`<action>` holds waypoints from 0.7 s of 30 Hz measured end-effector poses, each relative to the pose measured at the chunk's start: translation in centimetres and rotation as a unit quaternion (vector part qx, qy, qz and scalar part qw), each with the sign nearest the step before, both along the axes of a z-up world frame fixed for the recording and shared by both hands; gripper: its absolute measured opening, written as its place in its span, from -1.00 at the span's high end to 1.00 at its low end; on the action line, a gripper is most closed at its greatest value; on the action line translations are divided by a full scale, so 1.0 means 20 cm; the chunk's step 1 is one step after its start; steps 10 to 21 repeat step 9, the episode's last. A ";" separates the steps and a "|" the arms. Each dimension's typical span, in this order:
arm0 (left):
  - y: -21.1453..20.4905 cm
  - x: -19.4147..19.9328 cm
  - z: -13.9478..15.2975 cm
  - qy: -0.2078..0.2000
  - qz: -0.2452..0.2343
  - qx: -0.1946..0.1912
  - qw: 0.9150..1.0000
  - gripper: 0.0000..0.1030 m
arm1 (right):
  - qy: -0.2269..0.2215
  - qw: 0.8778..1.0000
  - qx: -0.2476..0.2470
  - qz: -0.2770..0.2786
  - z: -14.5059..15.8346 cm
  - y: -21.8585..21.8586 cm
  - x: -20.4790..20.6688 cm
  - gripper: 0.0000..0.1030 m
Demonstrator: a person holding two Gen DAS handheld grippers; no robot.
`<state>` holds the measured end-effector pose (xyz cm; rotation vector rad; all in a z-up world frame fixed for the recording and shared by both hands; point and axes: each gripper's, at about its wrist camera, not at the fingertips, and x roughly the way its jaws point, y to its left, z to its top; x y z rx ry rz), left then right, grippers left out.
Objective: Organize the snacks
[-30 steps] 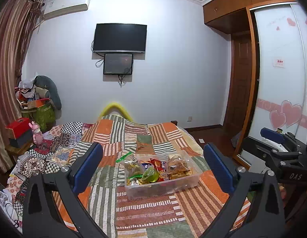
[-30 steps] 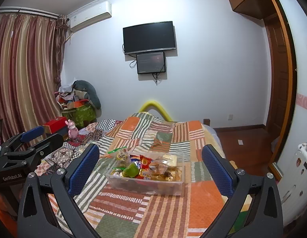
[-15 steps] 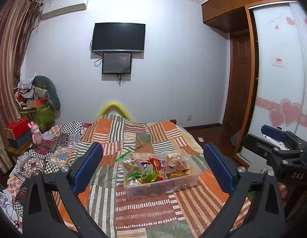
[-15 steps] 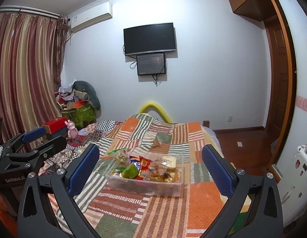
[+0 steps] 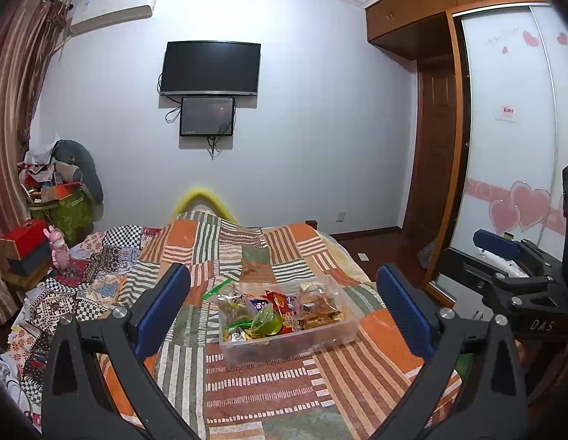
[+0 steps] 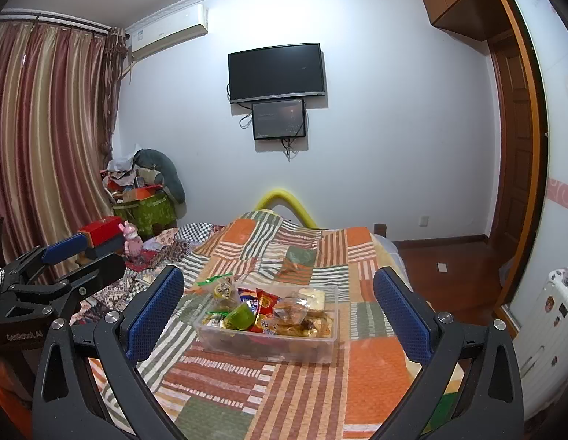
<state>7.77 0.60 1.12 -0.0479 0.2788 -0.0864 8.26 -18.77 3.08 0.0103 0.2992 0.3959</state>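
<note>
A clear plastic bin (image 5: pixel 335 343) full of mixed snack packets (image 5: pixel 280 306) sits on the patchwork bedspread; it also shows in the right wrist view (image 6: pixel 262 346). A snack bag with a green strip (image 5: pixel 220 291) lies against the bin's far left corner. My left gripper (image 5: pixel 284 311) is open and empty, held back from the bin. My right gripper (image 6: pixel 278 311) is open and empty, also held back from the bin. Each gripper shows at the edge of the other's view, the right one (image 5: pixel 518 286) and the left one (image 6: pixel 53 282).
The bed (image 5: pixel 269 396) fills the lower view, with rumpled quilts (image 5: pixel 75 293) and a pink toy (image 5: pixel 58 247) on its left side. A wardrobe with sliding doors (image 5: pixel 504 146) stands on the right. A cluttered pile (image 6: pixel 144 190) and curtains (image 6: pixel 45 146) are at the left.
Both views have drifted slightly; the bin sits a touch lower and nearer the middle. Both grippers stay open and nothing was taken hold of.
</note>
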 end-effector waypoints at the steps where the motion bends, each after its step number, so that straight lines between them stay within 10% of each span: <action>1: 0.00 0.00 0.00 0.001 -0.001 -0.001 1.000 -1.00 | 0.001 1.000 -0.001 0.000 0.00 0.00 0.00 -1.00; 21: 0.01 0.01 0.00 0.007 -0.004 -0.002 1.000 -1.00 | 0.002 1.000 -0.002 0.000 0.00 0.00 0.01 -1.00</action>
